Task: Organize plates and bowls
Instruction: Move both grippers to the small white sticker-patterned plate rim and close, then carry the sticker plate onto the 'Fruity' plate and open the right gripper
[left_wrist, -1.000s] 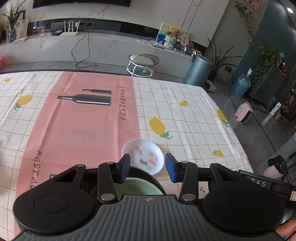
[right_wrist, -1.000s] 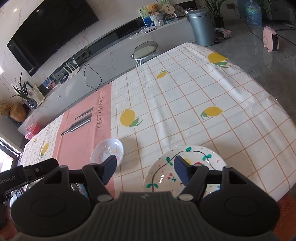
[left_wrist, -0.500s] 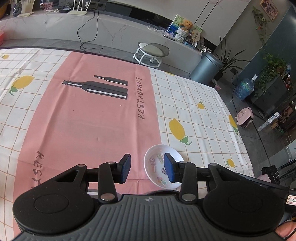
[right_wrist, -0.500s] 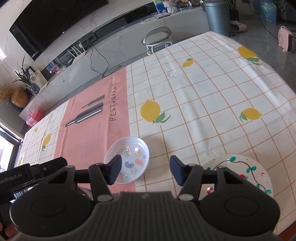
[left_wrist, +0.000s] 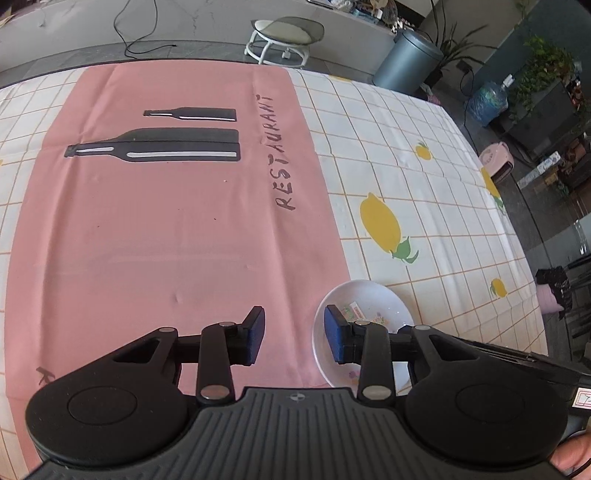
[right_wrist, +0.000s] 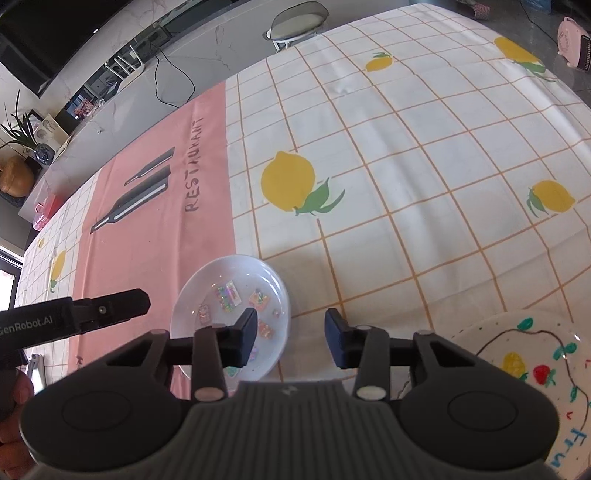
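Note:
A small white bowl (left_wrist: 373, 302) with coloured stickers inside stands on the checked tablecloth beside the pink runner. My left gripper (left_wrist: 293, 332) hovers at its left side, jaws closing. The bowl's left rim lies between the blue pads, and the right fingertip (left_wrist: 332, 332) is over the bowl. In the right wrist view the same bowl (right_wrist: 225, 291) shows, and my right gripper (right_wrist: 290, 332) straddles its right rim, jaws also closing. No pad visibly presses on the rim. A white plate (right_wrist: 532, 365) painted with fruit and vines lies at the lower right.
The pink runner (left_wrist: 166, 229) with bottle prints covers the table's left middle; lemon-print cloth (right_wrist: 406, 166) spreads to the right. Beyond the far edge stand a stool (left_wrist: 284, 33) and a grey bin (left_wrist: 406, 59). The left tool's black body (right_wrist: 92, 314) reaches in from the left.
Both grippers have moved forward and tipped down onto the sticker bowl, and their jaws have narrowed. The green bowl under the left gripper has left view. The painted plate has slid to the lower right.

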